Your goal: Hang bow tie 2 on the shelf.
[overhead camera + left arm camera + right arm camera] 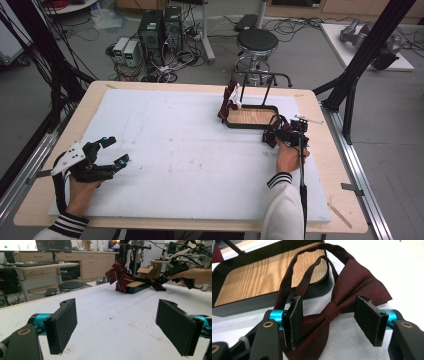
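My right claw (329, 322) spread around bow tie (342, 302), no pinch yet; left claw (125, 327) spread, idle. Lifting to stand (250, 120) remains.

Bow tie (352, 287): dark maroon, fine mottled weave, matching strap.
Second bow (120, 275): maroon with white stripes.
Tray (234, 311): black rim, light oak-grain floor.
Stand (257, 75): black.
Right gripper (329, 320): black fingers (369, 317), turquoise collars.
Left gripper (117, 327): black, turquoise collars.
Mat (165, 150): white.
Tabletop (332, 165): pale wood.
Sleeves (282, 210): white, black-striped cuffs.
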`<state>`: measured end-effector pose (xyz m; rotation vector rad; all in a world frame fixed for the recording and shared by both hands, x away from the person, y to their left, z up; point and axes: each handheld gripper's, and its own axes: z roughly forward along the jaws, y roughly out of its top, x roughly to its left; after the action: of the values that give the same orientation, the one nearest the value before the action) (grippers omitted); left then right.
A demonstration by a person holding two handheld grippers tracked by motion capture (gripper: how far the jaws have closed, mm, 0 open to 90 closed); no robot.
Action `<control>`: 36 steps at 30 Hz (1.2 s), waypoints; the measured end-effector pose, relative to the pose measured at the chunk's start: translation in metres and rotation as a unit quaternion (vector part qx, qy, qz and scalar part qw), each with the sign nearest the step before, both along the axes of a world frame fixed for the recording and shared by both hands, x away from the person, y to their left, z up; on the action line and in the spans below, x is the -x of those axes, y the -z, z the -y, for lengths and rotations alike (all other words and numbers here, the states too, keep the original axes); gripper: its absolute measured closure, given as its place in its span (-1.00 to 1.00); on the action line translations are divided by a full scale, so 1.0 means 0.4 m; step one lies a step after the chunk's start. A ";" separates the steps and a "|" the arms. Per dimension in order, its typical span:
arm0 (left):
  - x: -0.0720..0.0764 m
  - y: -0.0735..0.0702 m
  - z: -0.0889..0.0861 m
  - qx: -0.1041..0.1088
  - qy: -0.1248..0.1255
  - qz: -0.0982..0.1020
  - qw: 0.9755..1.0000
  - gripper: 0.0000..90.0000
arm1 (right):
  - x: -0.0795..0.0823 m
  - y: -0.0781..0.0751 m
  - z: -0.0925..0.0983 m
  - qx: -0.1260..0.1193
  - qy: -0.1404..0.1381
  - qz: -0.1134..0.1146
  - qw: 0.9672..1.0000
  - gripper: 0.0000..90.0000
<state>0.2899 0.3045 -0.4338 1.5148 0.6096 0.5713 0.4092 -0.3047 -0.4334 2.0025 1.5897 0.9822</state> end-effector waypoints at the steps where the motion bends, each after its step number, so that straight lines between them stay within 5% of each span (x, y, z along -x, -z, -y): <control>1: 0.000 0.000 0.000 0.000 0.000 0.000 1.000 -0.61 | -0.002 -0.001 -0.001 0.003 0.000 -0.001 1.000 -0.12; 6: 0.001 -0.001 0.000 0.002 -0.001 0.000 1.000 -0.60 | -0.013 0.000 -0.005 -0.036 0.018 -0.010 0.999 -0.20; 15: 0.001 -0.001 0.000 0.003 0.001 0.001 1.000 -0.60 | -0.017 0.007 -0.018 -0.006 0.017 -0.023 1.000 -0.16; 22: 0.001 -0.001 0.000 0.007 0.000 0.001 1.000 -0.60 | -0.017 0.010 -0.019 0.006 0.017 -0.031 0.999 0.09; 31: 0.001 -0.001 -0.002 0.006 -0.001 0.002 1.000 -0.60 | -0.013 0.008 -0.015 0.013 0.010 -0.043 0.999 0.69; 36: 0.002 -0.001 0.000 0.006 -0.001 0.001 1.000 -0.60 | -0.011 0.005 -0.014 0.015 0.008 -0.046 0.999 0.74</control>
<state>0.2892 0.3047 -0.4333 1.5017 0.6119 0.5692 0.4135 -0.2991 -0.4354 2.0638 1.6231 0.8678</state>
